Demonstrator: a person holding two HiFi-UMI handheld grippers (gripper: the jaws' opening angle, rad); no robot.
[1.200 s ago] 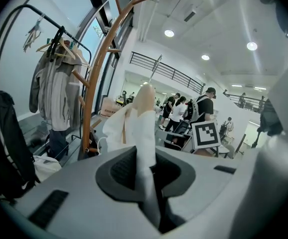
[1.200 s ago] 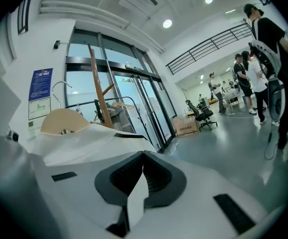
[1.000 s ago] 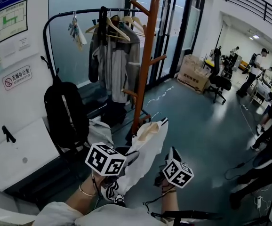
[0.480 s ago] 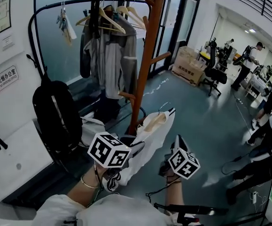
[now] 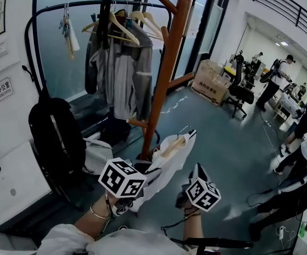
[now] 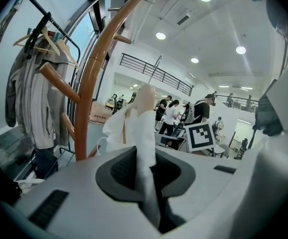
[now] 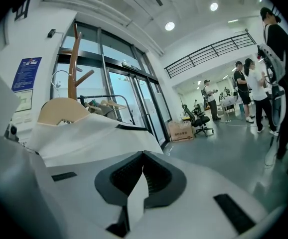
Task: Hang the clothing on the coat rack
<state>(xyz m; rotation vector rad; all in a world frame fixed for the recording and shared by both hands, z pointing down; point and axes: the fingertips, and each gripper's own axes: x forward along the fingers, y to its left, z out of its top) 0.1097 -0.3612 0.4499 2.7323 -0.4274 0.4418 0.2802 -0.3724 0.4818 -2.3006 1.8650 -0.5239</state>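
The brown wooden coat rack (image 5: 167, 73) stands just ahead of you, its pegs angled upward. The white garment (image 5: 167, 163) is held up between your hands, short of the post, on a wooden hanger (image 5: 170, 144). Your left gripper (image 6: 145, 169) is clamped on a fold of its cloth, and your right gripper (image 7: 142, 178) pinches another edge. Grip firmly on both sides, lift together, and steer the hanger's wire hook (image 5: 184, 129) over a free peg (image 5: 181, 81) before letting go.
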